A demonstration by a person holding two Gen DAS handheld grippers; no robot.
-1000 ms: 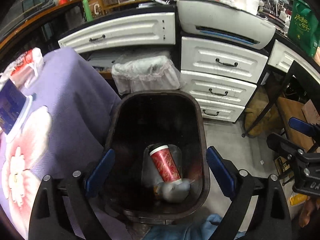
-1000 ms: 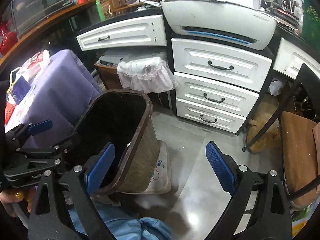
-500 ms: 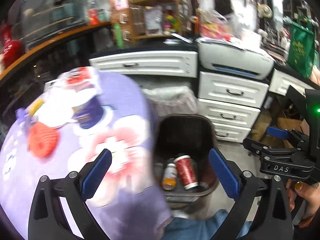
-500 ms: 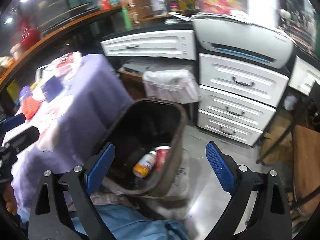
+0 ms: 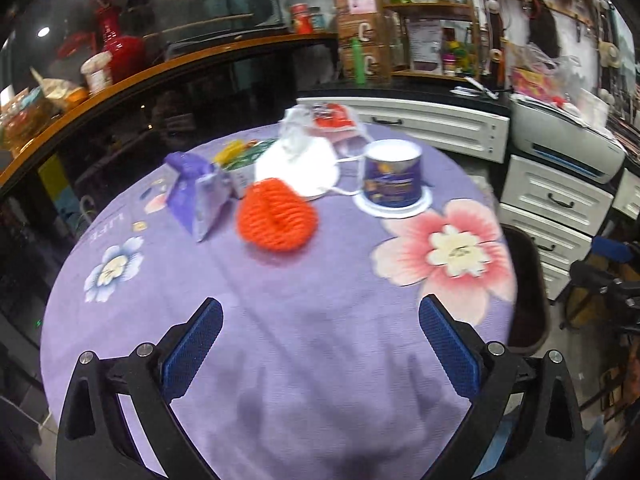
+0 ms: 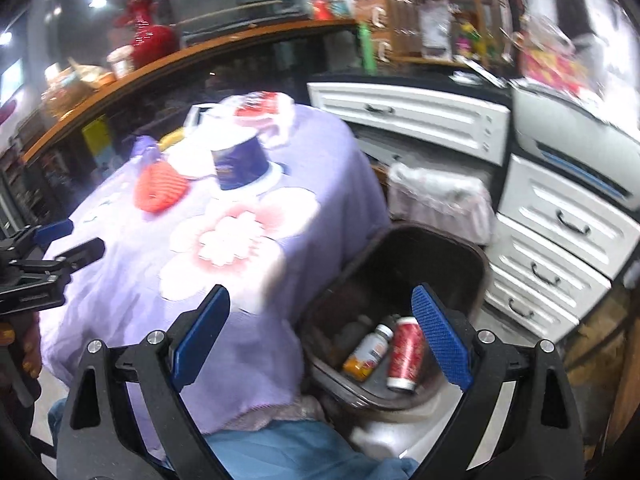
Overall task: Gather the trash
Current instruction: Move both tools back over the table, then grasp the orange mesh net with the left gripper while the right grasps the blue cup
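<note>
My left gripper (image 5: 320, 340) stands open and empty over the near part of a round table with a purple flowered cloth (image 5: 280, 300). Farther back on the cloth lie an orange foam net (image 5: 276, 216), a dark blue tub (image 5: 392, 178) on its white lid, a purple pouch (image 5: 200, 196), a white plastic bag (image 5: 298, 160) and a red-and-white packet (image 5: 334, 118). My right gripper (image 6: 320, 332) is open and empty between the table edge and a dark bin (image 6: 404, 304). Inside the bin lie a red can (image 6: 404, 354) and an orange bottle (image 6: 368, 354).
White drawers (image 6: 560, 240) and a grey printer (image 6: 576, 136) stand at the right. A second bin with a white liner (image 6: 440, 196) sits behind the dark one. A wooden counter (image 5: 120, 80) curves behind the table. Blue-clad legs (image 6: 300, 452) are at the bottom edge.
Both grippers have swung left and risen from the bin toward the table. The left wrist view went from looking into the bin to looking across the cloth. An orange bottle now lies by the can.
</note>
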